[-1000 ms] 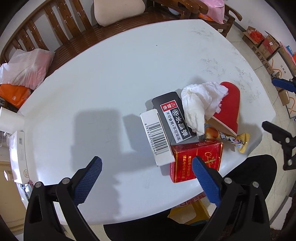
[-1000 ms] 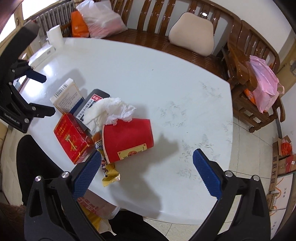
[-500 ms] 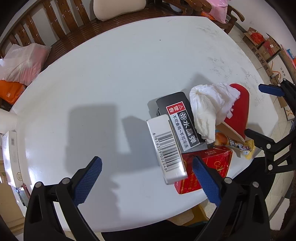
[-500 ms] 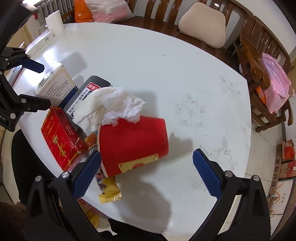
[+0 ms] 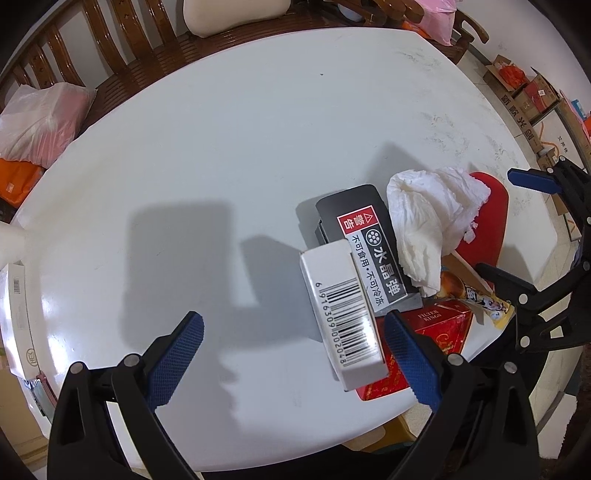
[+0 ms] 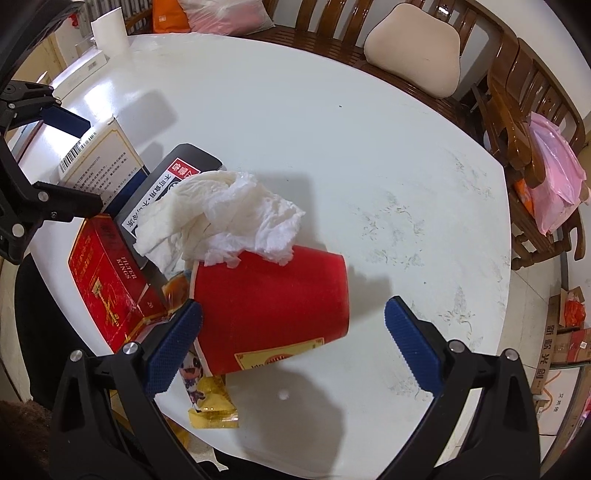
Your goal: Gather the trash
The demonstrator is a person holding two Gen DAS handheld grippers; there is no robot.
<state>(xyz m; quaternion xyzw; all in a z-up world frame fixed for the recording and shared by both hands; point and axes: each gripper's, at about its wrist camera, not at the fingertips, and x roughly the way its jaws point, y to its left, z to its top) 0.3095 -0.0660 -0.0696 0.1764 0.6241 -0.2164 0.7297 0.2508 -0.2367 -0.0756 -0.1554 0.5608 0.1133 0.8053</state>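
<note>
A heap of trash lies near the front edge of the white table [image 5: 229,147]. A white barcode box [image 5: 343,314] leans on a black box [image 5: 365,251], beside a red cigarette pack [image 6: 107,280]. Crumpled white tissue [image 6: 225,218] rests on a red paper cup [image 6: 273,299] lying on its side, over a yellow snack wrapper [image 6: 210,402]. My left gripper [image 5: 291,354] is open, its right finger close to the white box. My right gripper [image 6: 291,350] is open, its fingers either side of the cup, just above it.
Wooden chairs [image 6: 517,96] ring the far side, one with a beige cushion [image 6: 413,48], others with pink plastic bags [image 6: 554,177]. A white paper roll [image 6: 109,33] and flat white box [image 5: 14,314] sit at the table's left end. Cardboard boxes [image 5: 524,96] lie on the floor.
Both grippers have come lower and closer to the trash heap. The right gripper now straddles the red cup; the left one has neared the white barcode box.
</note>
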